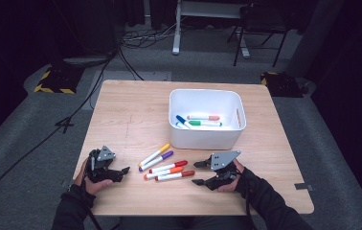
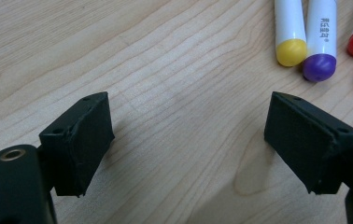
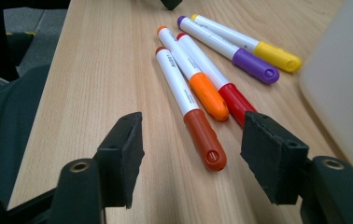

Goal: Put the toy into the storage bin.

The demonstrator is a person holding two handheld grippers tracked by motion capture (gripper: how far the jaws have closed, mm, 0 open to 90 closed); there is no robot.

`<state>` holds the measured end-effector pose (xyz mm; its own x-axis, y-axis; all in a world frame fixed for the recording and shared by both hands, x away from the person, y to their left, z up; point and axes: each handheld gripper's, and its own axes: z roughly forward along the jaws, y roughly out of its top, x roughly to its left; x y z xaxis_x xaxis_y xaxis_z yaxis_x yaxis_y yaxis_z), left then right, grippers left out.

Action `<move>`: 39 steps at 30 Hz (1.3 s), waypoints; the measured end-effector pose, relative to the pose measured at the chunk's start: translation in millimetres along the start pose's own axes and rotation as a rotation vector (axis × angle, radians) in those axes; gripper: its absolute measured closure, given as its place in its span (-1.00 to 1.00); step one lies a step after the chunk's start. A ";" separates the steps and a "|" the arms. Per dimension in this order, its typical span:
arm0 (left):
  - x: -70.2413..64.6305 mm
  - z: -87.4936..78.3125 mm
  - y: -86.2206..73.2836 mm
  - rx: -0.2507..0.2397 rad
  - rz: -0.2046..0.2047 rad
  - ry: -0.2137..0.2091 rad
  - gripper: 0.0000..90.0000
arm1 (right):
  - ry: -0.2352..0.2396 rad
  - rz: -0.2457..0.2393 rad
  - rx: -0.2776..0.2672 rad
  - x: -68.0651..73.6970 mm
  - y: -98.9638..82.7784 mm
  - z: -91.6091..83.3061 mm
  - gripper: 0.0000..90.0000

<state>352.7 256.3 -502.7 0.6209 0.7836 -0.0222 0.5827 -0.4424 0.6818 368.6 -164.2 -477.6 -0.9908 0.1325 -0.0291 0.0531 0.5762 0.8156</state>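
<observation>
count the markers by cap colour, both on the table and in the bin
yellow-capped marker: 1
purple-capped marker: 1
red-capped marker: 1
orange-capped marker: 1
dark red-capped marker: 1
blue-capped marker: 1
orange-red-capped marker: 1
green-capped marker: 1
total: 8, with 3 in the white plastic bin

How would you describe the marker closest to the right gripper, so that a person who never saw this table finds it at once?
Start at the white bin on the wooden table; five markers lie loose in front of it. Nearest the person's edge is the marker with the dark orange-red cap, its cap pointing toward the open right gripper. Its neighbours have bright orange and red caps.
</observation>
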 end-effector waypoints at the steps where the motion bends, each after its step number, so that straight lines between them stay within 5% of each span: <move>1: -0.2 0.1 0.0 -0.001 -0.003 0.000 -0.65 | 0.006 0.009 0.002 -1.2 -2.2 2.7 -0.10; 13: -0.1 0.0 -0.1 0.000 0.000 -0.001 -0.65 | 0.010 0.045 0.041 -7.7 -10.3 27.1 -0.09; 18: -0.1 0.0 -0.1 0.000 0.001 0.000 -0.65 | 0.008 0.022 0.094 -6.7 -7.8 33.4 0.16; 27: -0.1 0.0 -0.1 0.000 0.000 0.000 -0.65 | 0.040 0.006 0.084 -8.8 -7.3 33.6 0.63; 39: -0.3 0.1 -0.1 -0.002 -0.004 -0.001 -0.65 | 0.067 -0.001 0.043 -6.3 -10.2 21.0 0.67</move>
<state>352.5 256.1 -502.9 0.6192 0.7848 -0.0254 0.5841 -0.4387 0.6829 376.9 -153.9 -497.9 -0.9969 0.0782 0.0101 0.0559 0.6105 0.7900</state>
